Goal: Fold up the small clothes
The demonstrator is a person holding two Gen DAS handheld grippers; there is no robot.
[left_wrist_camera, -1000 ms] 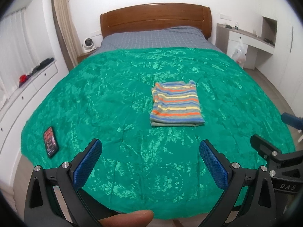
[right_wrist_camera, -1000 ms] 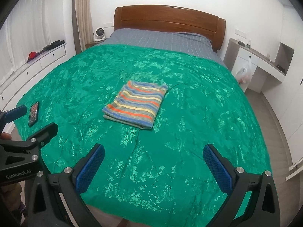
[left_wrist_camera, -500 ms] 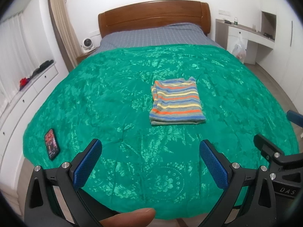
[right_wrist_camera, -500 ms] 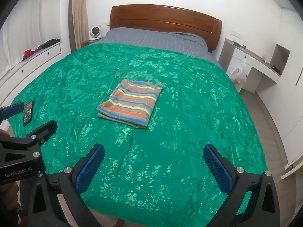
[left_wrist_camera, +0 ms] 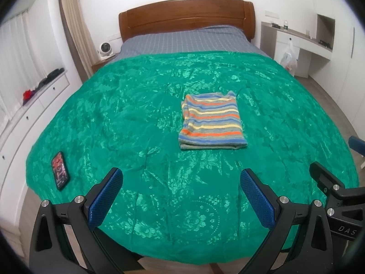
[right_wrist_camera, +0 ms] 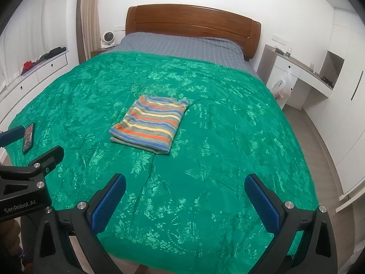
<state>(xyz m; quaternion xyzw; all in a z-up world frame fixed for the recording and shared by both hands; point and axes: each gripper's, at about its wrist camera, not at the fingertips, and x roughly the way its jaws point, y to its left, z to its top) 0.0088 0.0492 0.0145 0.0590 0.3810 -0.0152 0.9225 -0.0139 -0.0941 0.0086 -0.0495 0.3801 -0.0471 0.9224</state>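
A folded striped garment (left_wrist_camera: 212, 123), in blue, orange, yellow and grey, lies flat in the middle of the green bedspread (left_wrist_camera: 136, 114); it also shows in the right wrist view (right_wrist_camera: 150, 123). My left gripper (left_wrist_camera: 181, 182) is open and empty, held above the foot of the bed, well short of the garment. My right gripper (right_wrist_camera: 184, 188) is open and empty too, beside the left one above the foot of the bed. Each gripper shows at the edge of the other's view.
A phone (left_wrist_camera: 59, 170) lies near the bed's left front corner. Wooden headboard (left_wrist_camera: 187, 18) at the far end. White drawers (left_wrist_camera: 34, 105) run along the left wall. A white desk with a plastic bag (left_wrist_camera: 289, 57) stands right.
Both grippers have drawn back and risen slightly from the bed, so the garment looks farther off. The thumb at the bottom of the left wrist view is gone. The garment has not moved.
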